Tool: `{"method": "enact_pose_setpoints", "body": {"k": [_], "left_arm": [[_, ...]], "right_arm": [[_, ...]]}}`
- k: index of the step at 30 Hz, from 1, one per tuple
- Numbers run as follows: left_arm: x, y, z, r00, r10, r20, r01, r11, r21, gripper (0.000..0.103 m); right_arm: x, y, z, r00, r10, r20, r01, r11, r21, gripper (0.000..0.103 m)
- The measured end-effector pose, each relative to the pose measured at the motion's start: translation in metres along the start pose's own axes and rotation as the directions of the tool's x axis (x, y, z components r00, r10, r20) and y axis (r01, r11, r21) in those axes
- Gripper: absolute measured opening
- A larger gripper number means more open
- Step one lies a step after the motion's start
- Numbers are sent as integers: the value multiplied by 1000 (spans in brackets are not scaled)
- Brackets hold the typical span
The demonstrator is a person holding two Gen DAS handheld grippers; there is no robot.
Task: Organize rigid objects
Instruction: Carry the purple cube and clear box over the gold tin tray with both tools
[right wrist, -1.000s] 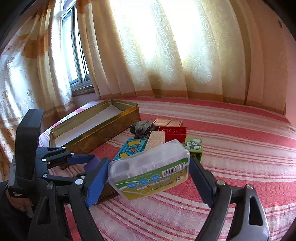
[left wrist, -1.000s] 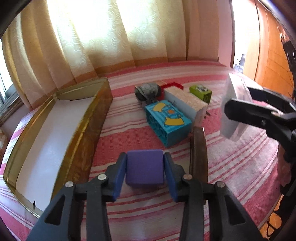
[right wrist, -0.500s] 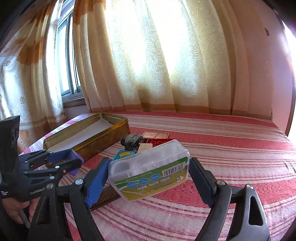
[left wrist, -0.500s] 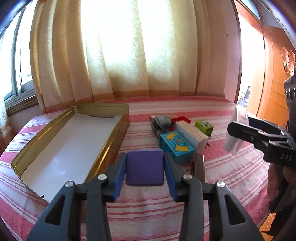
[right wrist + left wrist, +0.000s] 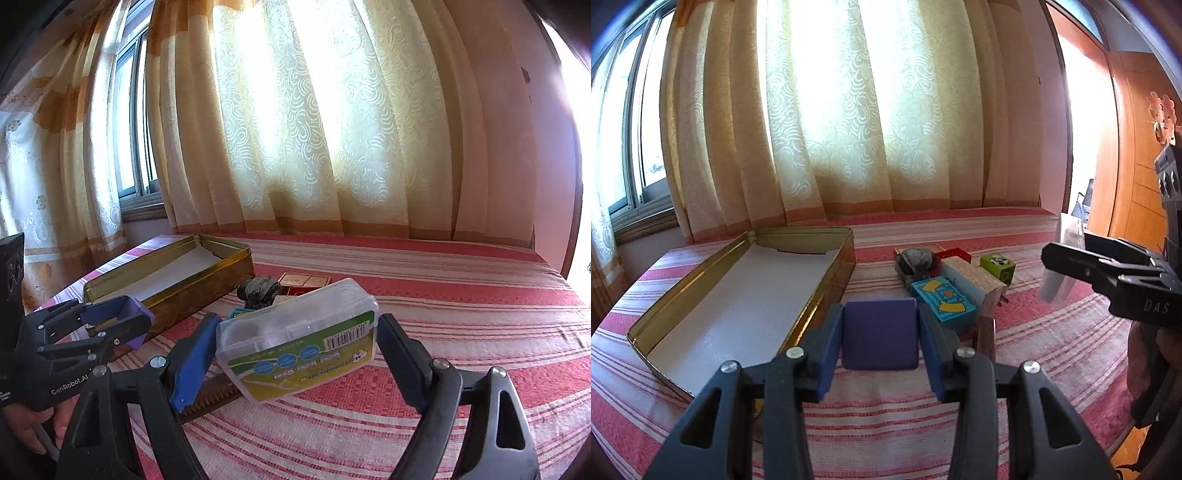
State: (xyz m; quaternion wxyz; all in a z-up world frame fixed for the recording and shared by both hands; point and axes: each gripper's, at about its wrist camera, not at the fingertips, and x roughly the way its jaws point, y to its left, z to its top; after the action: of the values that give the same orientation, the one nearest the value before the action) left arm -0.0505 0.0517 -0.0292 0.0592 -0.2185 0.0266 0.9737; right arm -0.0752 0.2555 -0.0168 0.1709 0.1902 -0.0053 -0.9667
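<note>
My left gripper [image 5: 880,334] is shut on a purple block [image 5: 880,334] and holds it above the striped cloth, just right of the open gold tin [image 5: 746,306]. My right gripper [image 5: 295,343] is shut on a clear plastic box with a green label [image 5: 295,343], held in the air. In the left wrist view the right gripper [image 5: 1067,258] is at the far right with the clear box [image 5: 1062,269]. In the right wrist view the left gripper [image 5: 122,321] with the purple block [image 5: 138,325] hangs in front of the tin [image 5: 177,280].
A pile lies right of the tin: a blue patterned box [image 5: 942,302], a white box [image 5: 975,284], a green cube [image 5: 997,267], a red box [image 5: 955,254], a grey crumpled thing [image 5: 918,258]. A brown comb [image 5: 985,338] lies nearby. Curtains hang behind.
Both grippers have risen and tilted up, so the room and curtains show more. Each still holds its object. The left gripper has come nearer the tin's near end.
</note>
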Motion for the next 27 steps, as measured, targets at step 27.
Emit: {"method": "enact_pose_setpoints", "body": {"k": [27], "left_arm": [[-17, 15, -2, 994, 34, 100, -26, 996, -83, 40]], "right_arm": [[-16, 20, 2, 989, -77, 128, 82, 996, -36, 86]]}}
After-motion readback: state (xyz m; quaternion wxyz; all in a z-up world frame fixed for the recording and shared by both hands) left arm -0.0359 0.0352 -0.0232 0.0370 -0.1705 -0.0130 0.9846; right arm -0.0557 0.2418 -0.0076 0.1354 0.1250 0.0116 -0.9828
